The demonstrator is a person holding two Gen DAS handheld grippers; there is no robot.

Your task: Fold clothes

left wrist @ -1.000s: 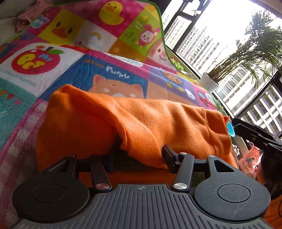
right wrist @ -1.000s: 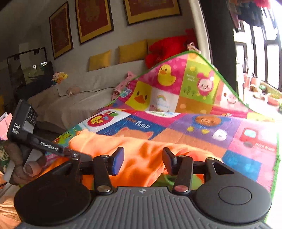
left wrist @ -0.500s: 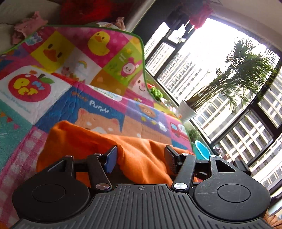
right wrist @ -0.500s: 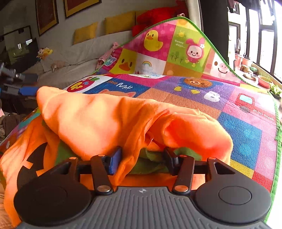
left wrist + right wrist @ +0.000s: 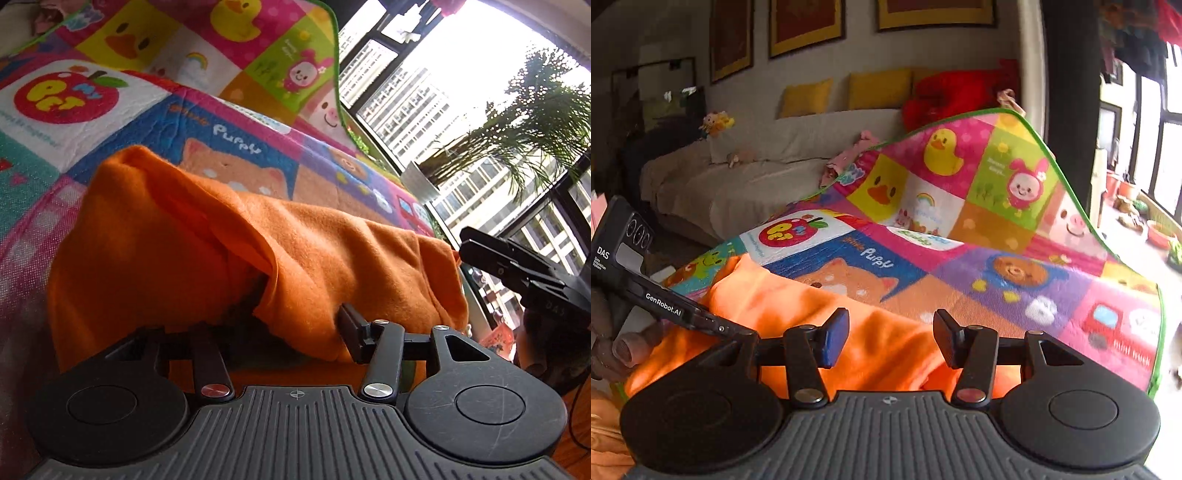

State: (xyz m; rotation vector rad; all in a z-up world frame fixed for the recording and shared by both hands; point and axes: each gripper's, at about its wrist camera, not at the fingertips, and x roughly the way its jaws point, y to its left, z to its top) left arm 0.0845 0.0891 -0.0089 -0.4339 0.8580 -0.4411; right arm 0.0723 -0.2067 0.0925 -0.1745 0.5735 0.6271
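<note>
An orange garment [image 5: 166, 258] lies bunched in a loose fold on a colourful cartoon play mat [image 5: 229, 140]. My left gripper [image 5: 295, 326] stands open at its near edge. Cloth drapes over the left finger and hides it, while the right fingertip [image 5: 351, 328] shows bare. In the right wrist view, the right gripper [image 5: 890, 338] is open just above the orange garment [image 5: 798, 306], with nothing between its pads. Each gripper shows in the other's view: the right gripper [image 5: 517, 266] beside the garment's right end, the left gripper [image 5: 665, 306] at its left end, held by a hand [image 5: 624, 350].
The play mat [image 5: 997, 258] curls up at its far edge against a white sofa [image 5: 768, 162] with yellow cushions [image 5: 809, 98] and a red plush [image 5: 953, 92]. Tall windows and a potted palm [image 5: 535, 110] stand to the right. More orange cloth sits at the lower left.
The left view has dropped back low behind the garment, and cloth now covers its left finger. The right gripper has drawn back from the heaped cloth, so the mat and left gripper show again.
</note>
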